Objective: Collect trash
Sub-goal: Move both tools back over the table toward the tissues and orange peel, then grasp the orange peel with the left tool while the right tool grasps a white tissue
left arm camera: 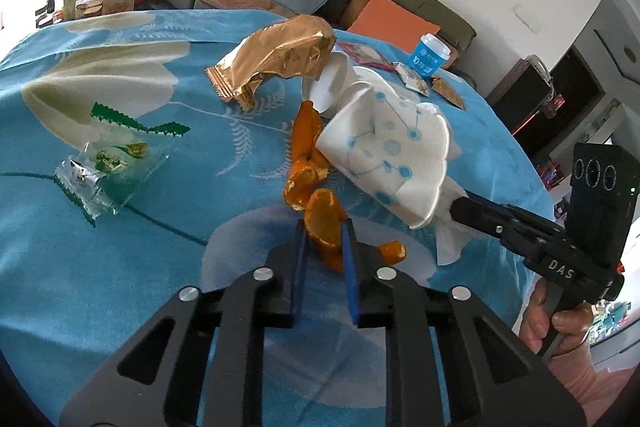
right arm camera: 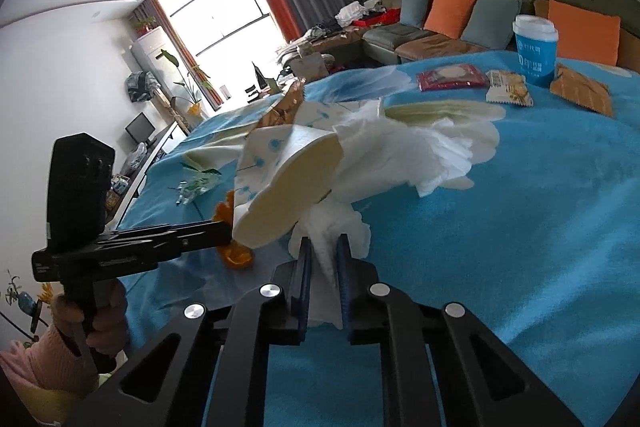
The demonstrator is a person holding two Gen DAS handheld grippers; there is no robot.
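So the left gripper [left arm camera: 325,241] is clamped on a curled strip of orange peel [left arm camera: 325,223], held just above the blue floral tablecloth [left arm camera: 120,267], more peel trailing toward 12 o'clock. The right gripper [right arm camera: 323,259] is pinching a crumpled white tissue [right arm camera: 384,155], with a crushed white paper cup with blue dots [left arm camera: 392,155] bunched against it. In the left view, the gold foil wrapper [left arm camera: 276,55] sits at 12 o'clock and the clear green-edged wrapper [left arm camera: 108,163] at 9, well apart. Blue paper cup [right arm camera: 535,47], red packet [right arm camera: 452,75], white snack packet [right arm camera: 508,89] and brown wrapper [right arm camera: 582,91] cluster near the far edge at 1 o'clock; bare cloth between.
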